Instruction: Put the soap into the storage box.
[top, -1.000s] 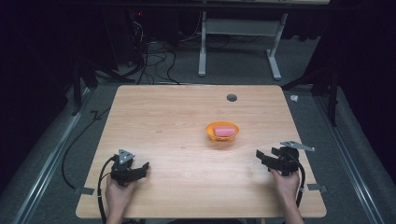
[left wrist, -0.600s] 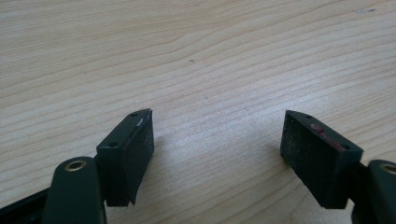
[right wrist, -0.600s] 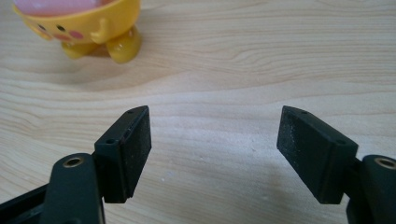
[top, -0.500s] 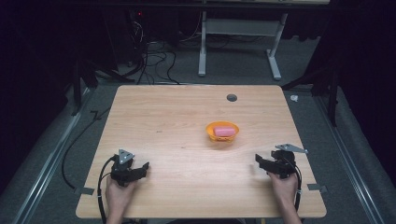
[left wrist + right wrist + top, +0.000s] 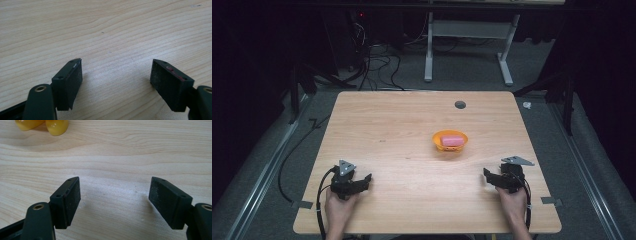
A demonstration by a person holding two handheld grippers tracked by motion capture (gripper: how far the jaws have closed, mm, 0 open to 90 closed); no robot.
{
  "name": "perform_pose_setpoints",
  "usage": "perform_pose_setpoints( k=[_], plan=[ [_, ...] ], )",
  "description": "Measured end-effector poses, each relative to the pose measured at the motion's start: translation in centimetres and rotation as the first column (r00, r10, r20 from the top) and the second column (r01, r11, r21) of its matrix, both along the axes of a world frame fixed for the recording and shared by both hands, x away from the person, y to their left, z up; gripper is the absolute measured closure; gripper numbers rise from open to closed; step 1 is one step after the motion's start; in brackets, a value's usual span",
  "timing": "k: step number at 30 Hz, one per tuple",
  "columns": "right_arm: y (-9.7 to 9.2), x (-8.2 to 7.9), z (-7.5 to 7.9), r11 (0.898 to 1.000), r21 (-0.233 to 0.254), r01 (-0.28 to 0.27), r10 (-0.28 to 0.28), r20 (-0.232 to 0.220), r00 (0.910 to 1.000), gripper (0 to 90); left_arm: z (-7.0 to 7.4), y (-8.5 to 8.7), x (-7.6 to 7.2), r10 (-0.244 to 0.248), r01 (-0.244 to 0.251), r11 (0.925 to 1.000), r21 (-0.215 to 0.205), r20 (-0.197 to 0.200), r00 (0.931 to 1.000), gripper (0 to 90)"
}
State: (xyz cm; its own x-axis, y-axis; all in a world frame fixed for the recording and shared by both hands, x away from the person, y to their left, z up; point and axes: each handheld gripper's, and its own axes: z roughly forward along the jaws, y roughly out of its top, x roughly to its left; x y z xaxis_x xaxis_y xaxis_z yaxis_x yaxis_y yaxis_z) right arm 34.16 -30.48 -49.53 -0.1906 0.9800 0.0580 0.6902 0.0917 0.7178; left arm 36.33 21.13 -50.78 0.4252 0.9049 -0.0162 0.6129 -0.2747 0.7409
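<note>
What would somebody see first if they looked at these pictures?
Probably the small orange bowl with a pink block lying in it, bright against the pale wooden table, right of the middle. Next come the two black grippers at the near edge: the left gripper and the right gripper, each in a hand, resting low on the table with jaws apart and nothing between them.
</note>
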Motion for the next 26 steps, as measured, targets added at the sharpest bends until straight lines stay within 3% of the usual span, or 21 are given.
perform_pose_setpoints(
  k=[11, 14, 26],
  plan=[
    [0.15, -0.02, -0.50, 0.999, -0.038, -0.007, 0.007, 0.004, 1.0000, 25.6, 0.00, 0.00, 0.00, 0.000, 0.000, 1.0000, 0.000, 0.000, 1.0000, 26.2],
    [0.42, -0.10, -0.67, 0.997, -0.074, -0.015, 0.016, 0.015, 0.9998, 24.6, -0.01, -0.02, -0.01, 0.001, -0.001, 1.0000, 0.000, 0.002, 1.0000, 26.2],
    [0.39, -0.11, -0.67, 0.997, -0.073, -0.017, 0.018, 0.012, 0.9998, 24.1, -0.01, -0.02, -0.02, 0.002, -0.002, 1.0000, 0.000, 0.002, 1.0000, 26.2]
  ],
)
